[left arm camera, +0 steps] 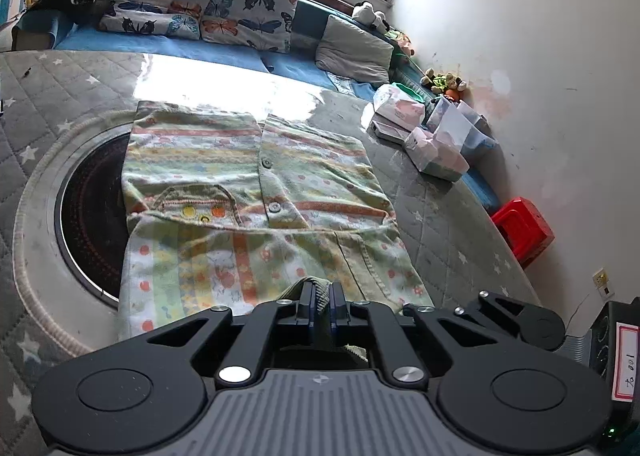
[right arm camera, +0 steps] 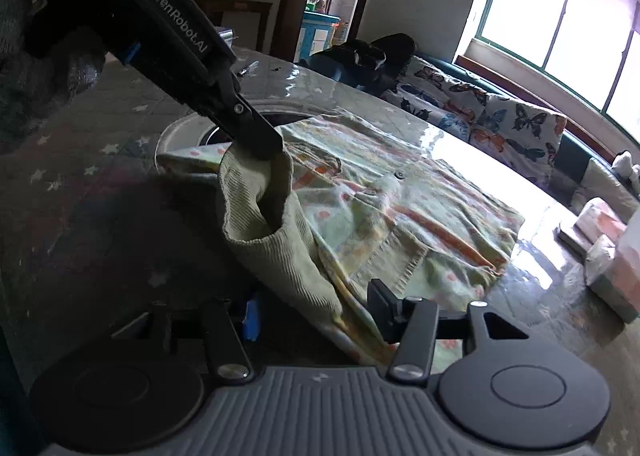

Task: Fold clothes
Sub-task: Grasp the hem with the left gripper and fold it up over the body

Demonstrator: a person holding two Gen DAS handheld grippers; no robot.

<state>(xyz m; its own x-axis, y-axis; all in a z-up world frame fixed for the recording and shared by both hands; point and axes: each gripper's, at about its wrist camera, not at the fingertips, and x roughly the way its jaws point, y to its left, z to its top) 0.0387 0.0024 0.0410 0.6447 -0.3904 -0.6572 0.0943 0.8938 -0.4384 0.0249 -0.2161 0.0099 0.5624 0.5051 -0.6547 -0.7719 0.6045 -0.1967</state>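
A small striped, patterned button-up garment (left arm camera: 256, 191) lies on the round table, its near part folded up over the front. My left gripper (left arm camera: 321, 292) is shut on its ribbed green collar edge (left arm camera: 320, 286). In the right wrist view the left gripper (right arm camera: 260, 143) pinches the top of the ribbed collar (right arm camera: 276, 240), which hangs as a lifted loop. My right gripper (right arm camera: 316, 312) is open, with the collar and garment (right arm camera: 400, 207) lying between its fingers.
The table (left arm camera: 432, 191) has a glass top over a grey star-quilted cover, with a dark round inset (left arm camera: 92, 211) at its centre. Tissue packs and boxes (left arm camera: 432, 135) sit at the far right edge. A blue sofa with butterfly cushions (left arm camera: 224, 11) stands behind. A red stool (left arm camera: 524, 228) stands beside the table.
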